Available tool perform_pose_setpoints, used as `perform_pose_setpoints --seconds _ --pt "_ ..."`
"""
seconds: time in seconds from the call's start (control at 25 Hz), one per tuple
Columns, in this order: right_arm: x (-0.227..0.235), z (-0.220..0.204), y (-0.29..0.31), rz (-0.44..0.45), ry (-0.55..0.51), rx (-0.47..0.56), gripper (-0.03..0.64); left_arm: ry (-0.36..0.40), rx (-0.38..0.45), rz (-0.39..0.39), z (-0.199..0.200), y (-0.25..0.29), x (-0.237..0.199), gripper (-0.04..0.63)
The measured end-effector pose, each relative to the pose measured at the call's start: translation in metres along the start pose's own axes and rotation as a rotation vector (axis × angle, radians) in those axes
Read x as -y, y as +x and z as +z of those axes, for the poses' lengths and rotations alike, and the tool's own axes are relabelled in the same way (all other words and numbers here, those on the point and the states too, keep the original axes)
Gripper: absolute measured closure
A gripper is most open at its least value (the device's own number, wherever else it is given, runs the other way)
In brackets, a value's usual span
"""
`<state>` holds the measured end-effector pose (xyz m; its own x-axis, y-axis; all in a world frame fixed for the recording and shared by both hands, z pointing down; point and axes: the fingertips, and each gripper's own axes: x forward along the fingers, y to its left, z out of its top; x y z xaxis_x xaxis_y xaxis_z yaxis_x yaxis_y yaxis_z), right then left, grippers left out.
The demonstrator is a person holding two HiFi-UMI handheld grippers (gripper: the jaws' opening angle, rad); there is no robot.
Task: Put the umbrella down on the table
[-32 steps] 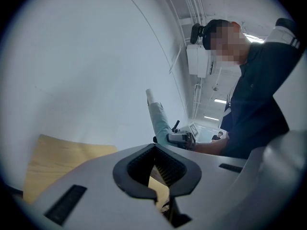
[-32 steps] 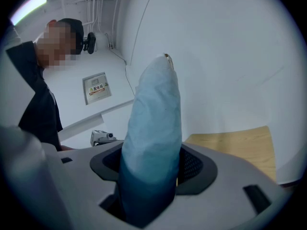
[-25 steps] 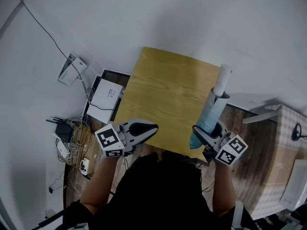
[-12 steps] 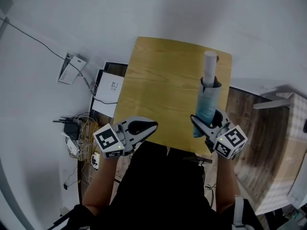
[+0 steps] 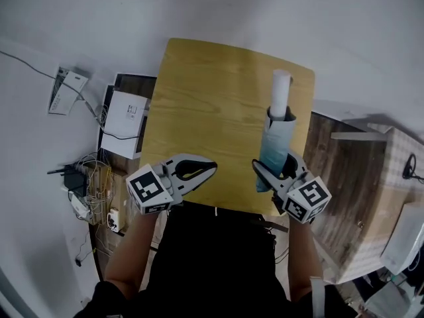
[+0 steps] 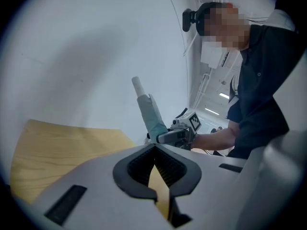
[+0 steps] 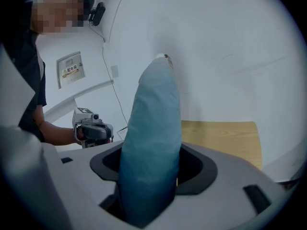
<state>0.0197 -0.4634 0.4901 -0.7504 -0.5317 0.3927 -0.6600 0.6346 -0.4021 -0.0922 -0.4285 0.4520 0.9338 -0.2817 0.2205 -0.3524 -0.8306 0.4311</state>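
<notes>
Umbrella (image 5: 275, 144), folded inside a light blue cover, was held by the right gripper (image 5: 273, 169), whose jaws were clenched on the lower part of the cover. In the right gripper view the blue fabric (image 7: 151, 147) filled the space between the two jaws and rose up and away from the camera. The white handle (image 5: 281, 95) stuck out of the top of the cover. In the head view the umbrella stood over the right part of the wooden table (image 5: 212, 105), near the table's right edge. In the left gripper view it (image 6: 151, 114) leaned a little and was not lying on the tabletop. No view showed whether its lower end touched the wood. The left gripper (image 5: 199, 169) was at the near edge of the table, well apart from the umbrella. Its jaw tips were pressed together and held nothing, and only the wood showed through the small opening between its pads. On the floor left of the table lay a white box (image 5: 122, 118) and a bundle of cables (image 5: 93, 184).
</notes>
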Motion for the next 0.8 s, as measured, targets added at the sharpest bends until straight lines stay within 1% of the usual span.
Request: perform_pose_setpoints --seconds 0.12,0.28,0.44,0.56,0.8 --pt "0.007 -0.004 0.017 -0.018 -0.011 -0.046 0.321 -0.019 0.008 0.006 -0.003 0.005 -0.023 0.583" --pt "0.017 -0.011 0.04 -0.043 -0.004 -0.101 0.321 -0.034 -0.026 0.03 -0.014 0.015 -0.046 0.583" --pt "0.027 -0.023 0.063 -0.053 -0.019 -0.165 0.321 -0.022 -0.054 0.024 -0.025 0.024 -0.059 0.583" --pt "0.035 -0.037 0.075 -0.073 -0.044 -0.235 0.321 -0.025 -0.052 0.026 -0.037 0.024 -0.067 0.583" --pt "0.05 -0.063 0.091 -0.106 -0.083 -0.358 0.321 -0.06 -0.051 0.059 -0.054 0.028 -0.083 0.583"
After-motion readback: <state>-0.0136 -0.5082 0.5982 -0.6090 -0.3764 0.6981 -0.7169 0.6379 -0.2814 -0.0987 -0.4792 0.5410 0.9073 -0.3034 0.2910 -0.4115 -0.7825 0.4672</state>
